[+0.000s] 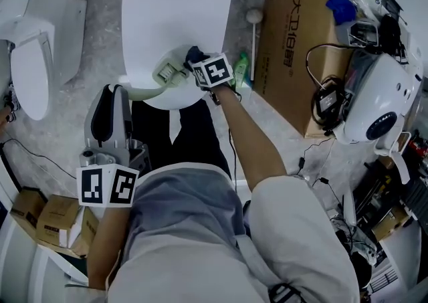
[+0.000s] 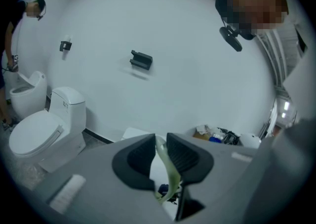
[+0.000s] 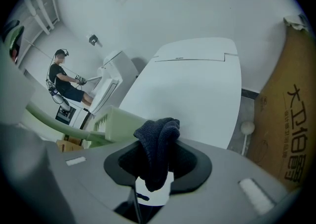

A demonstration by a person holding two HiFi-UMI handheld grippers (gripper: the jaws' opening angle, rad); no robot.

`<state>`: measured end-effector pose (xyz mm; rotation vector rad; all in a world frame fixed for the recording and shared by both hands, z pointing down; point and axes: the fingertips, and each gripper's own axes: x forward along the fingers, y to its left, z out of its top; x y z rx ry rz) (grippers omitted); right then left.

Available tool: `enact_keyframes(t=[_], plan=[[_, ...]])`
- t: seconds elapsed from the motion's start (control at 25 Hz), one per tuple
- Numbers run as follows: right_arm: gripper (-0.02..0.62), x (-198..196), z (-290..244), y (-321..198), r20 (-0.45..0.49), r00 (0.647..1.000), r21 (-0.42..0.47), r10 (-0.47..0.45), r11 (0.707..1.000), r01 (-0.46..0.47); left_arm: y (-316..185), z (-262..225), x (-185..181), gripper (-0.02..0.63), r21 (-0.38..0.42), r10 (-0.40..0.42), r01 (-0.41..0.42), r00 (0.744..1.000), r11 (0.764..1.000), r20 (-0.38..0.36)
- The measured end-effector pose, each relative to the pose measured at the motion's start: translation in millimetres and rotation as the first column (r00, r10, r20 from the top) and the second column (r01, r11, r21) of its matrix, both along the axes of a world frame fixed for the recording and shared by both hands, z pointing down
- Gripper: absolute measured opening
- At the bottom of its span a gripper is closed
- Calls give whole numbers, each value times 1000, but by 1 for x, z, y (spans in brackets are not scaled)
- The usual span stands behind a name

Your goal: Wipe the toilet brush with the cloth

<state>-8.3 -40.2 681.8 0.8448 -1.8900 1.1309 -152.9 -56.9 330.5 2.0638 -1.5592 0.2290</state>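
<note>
**Brush pinched at the handle, cloth up by its head**

A second toilet (image 1: 33,47) is cut off at the left edge. The left tool (image 1: 119,91) is closed narrowly on the pale green handle of the toilet brush (image 1: 167,74), whose head lies over the closed toilet lid (image 1: 174,14). Just beside the head, the right tool (image 1: 196,61) grips the dark cloth (image 1: 194,53). Its marker cube (image 1: 214,71) hides much of the meeting point, so the cloth may be touching the brush. A cardboard box (image 1: 294,41) stands at the right.

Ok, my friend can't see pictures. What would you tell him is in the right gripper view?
The right gripper pinches a dark blue cloth right next to the head of a pale green brush, whose handle runs off to the left. Behind them is a white toilet with its lid down, and a cardboard box stands at the right.
</note>
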Motion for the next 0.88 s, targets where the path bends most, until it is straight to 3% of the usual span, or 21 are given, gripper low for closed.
enact_keyframes(t=[0.88], plan=[[115,-5,-19,12,-46,992,3,-118,993,119,4,-3,-1,0,14,-15,16,1000,1000,-16]])
